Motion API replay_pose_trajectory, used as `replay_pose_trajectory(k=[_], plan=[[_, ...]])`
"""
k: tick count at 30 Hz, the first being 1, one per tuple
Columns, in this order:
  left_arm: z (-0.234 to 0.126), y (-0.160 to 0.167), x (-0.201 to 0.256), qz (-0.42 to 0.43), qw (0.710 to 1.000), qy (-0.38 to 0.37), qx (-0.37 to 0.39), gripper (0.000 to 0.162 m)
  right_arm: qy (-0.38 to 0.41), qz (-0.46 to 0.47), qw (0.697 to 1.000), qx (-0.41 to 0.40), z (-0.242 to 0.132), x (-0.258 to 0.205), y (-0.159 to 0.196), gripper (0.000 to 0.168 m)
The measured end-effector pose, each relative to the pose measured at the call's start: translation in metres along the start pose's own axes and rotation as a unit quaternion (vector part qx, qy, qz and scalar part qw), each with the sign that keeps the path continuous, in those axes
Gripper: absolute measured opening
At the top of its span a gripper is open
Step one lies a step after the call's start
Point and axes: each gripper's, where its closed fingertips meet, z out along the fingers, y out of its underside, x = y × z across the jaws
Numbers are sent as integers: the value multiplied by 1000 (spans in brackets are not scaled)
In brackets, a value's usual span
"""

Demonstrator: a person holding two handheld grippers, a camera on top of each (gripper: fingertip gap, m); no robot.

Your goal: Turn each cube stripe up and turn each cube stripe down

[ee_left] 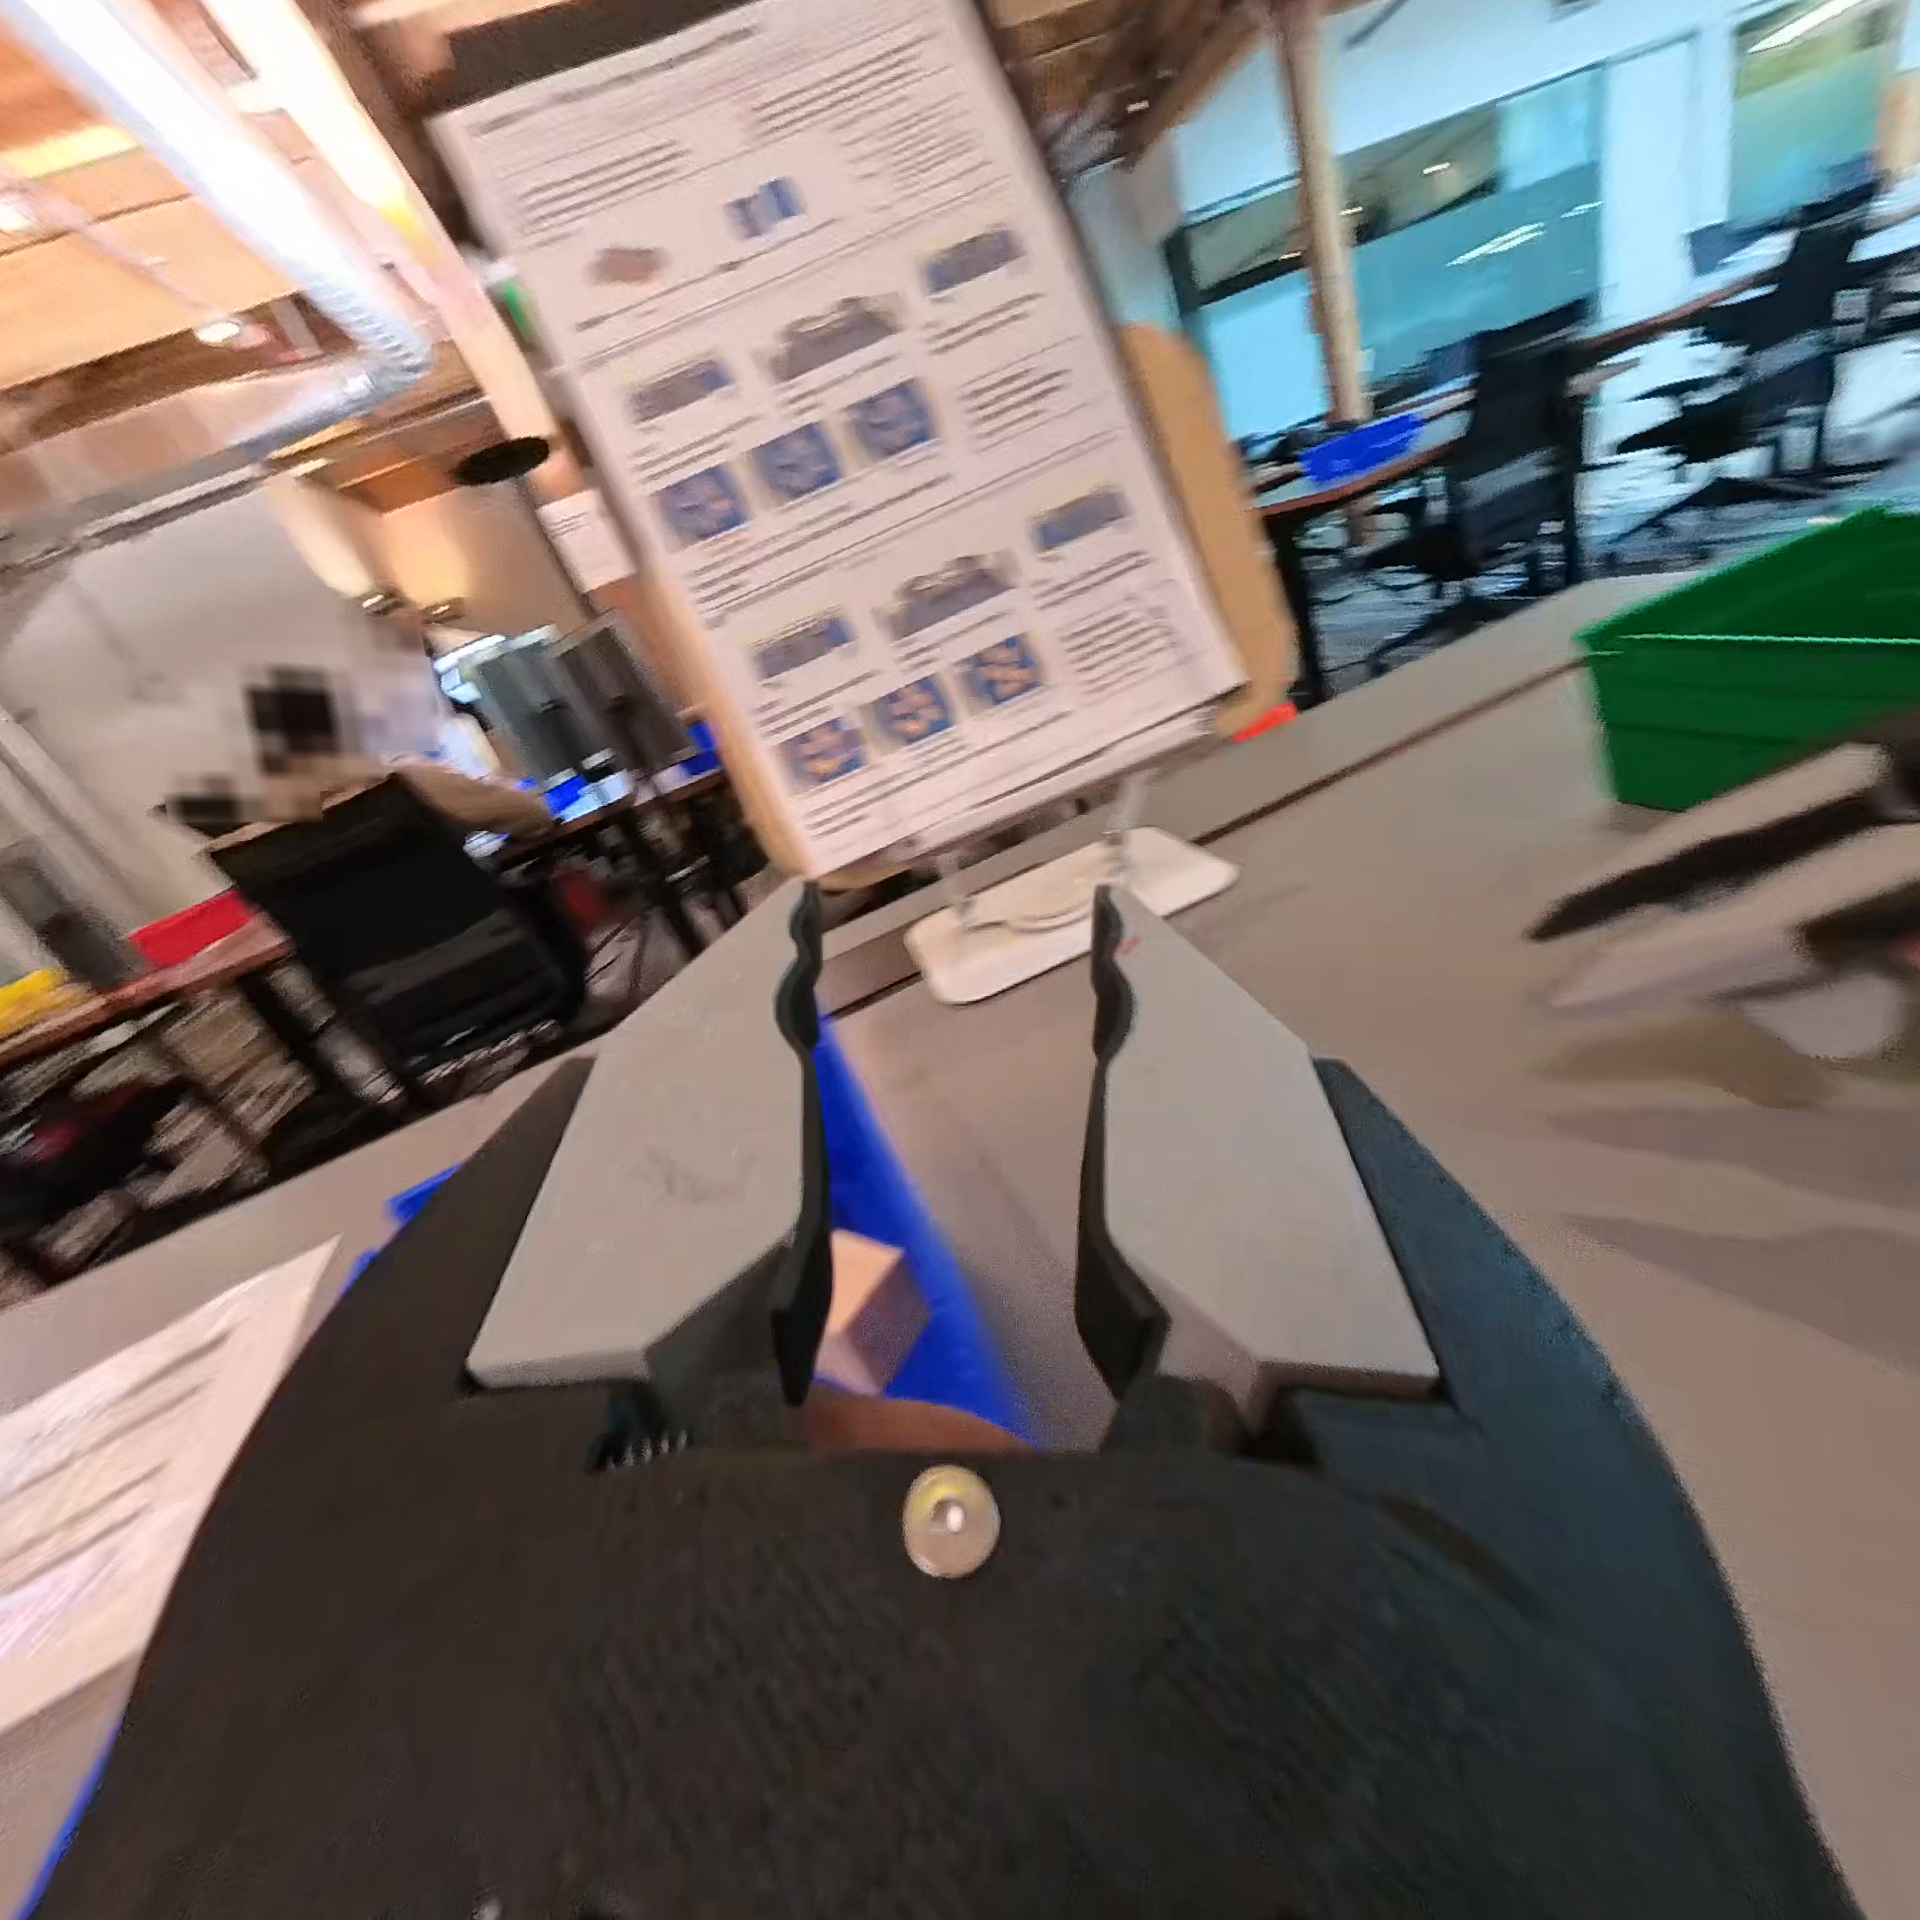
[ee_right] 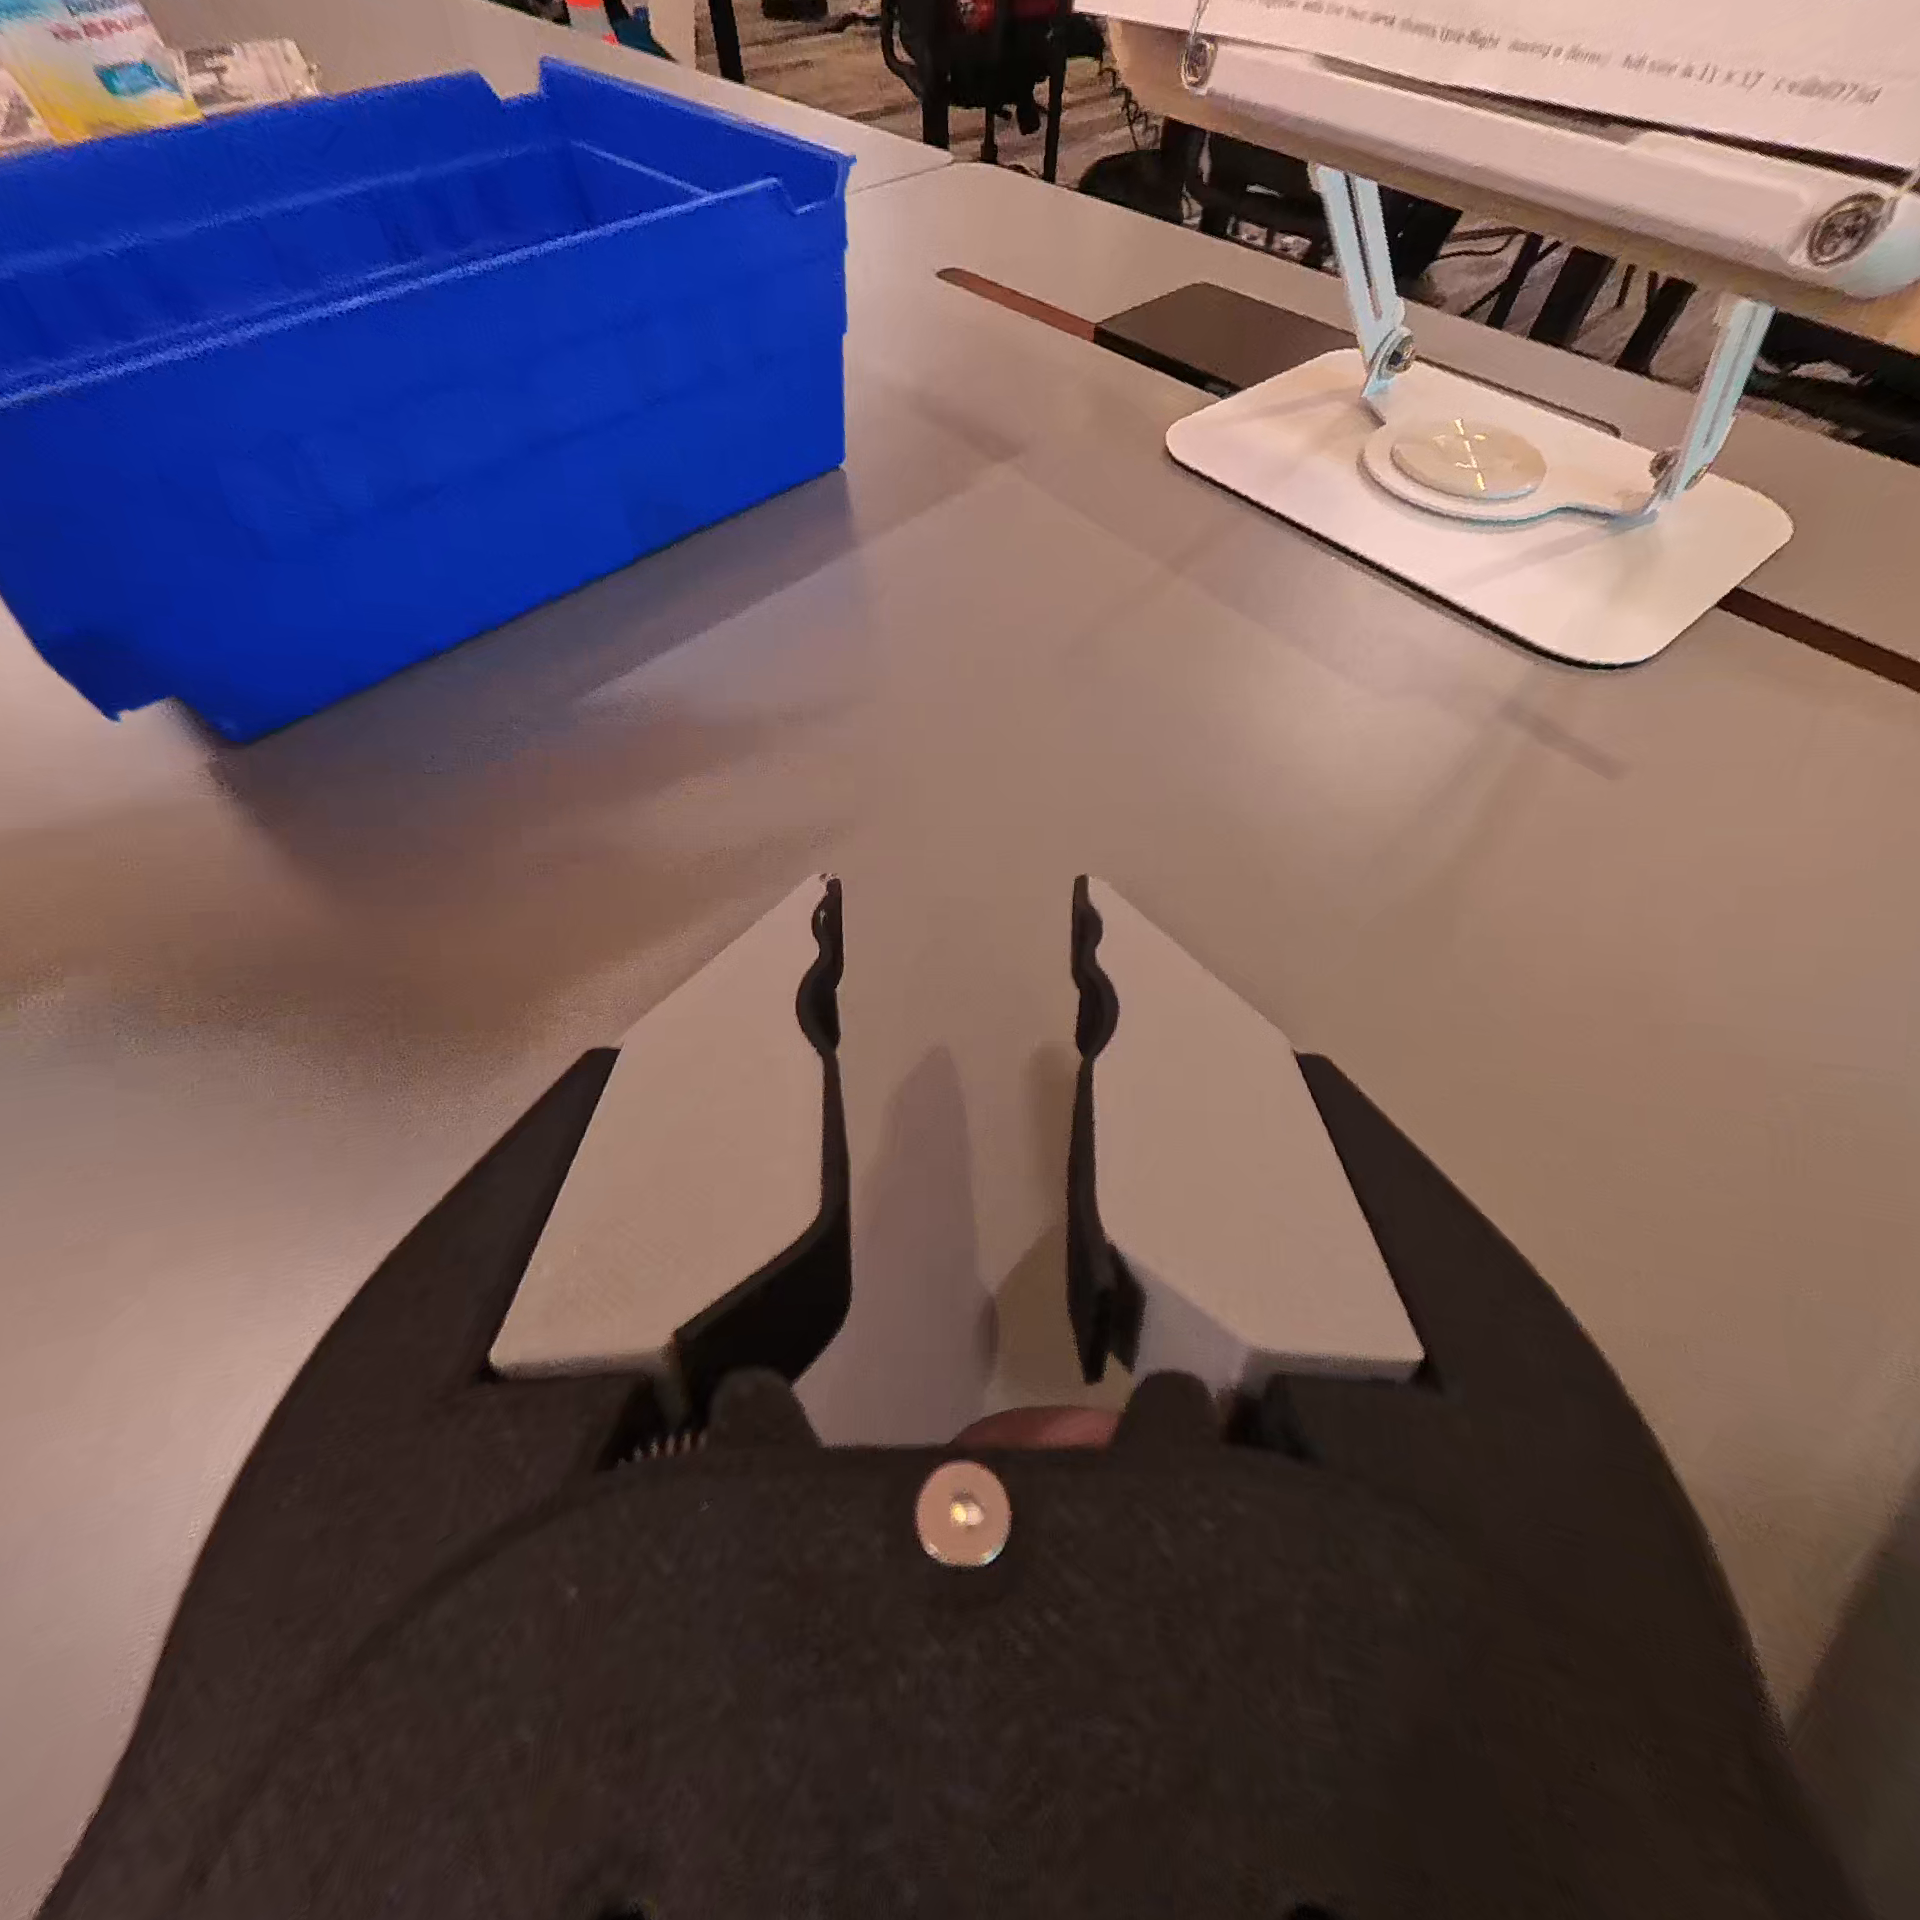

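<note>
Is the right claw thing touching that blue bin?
Apart. The right wrist view shows bare grey table between the open right gripper and the blue bin.

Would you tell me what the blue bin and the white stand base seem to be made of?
The blue bin looks like moulded plastic, semi-matte: uniform colour, ribbed walls, stepped rim. The white stand base is probably painted metal, perhaps plastic: a thin flat plate with rounded corners and a smooth satin sheen.

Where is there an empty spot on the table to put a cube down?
The widest bare patch of grey table lies in front of the right tongs, between the blue bin and the white stand base. It gets crowded near the bin's side and around the stand.
</note>
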Motion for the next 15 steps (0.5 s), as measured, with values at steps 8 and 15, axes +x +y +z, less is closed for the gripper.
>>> replay_pose_trajectory(k=[8, 15], plan=[[-15, 100, -131, -67, 979, -172, -90, 51, 25, -50, 998, -13, 4, -3, 4, 40], [-20, 94, -140, -91, 980, -166, -68, 53, 17, -22, 1000, -13, 5, 0, 6, 40]])
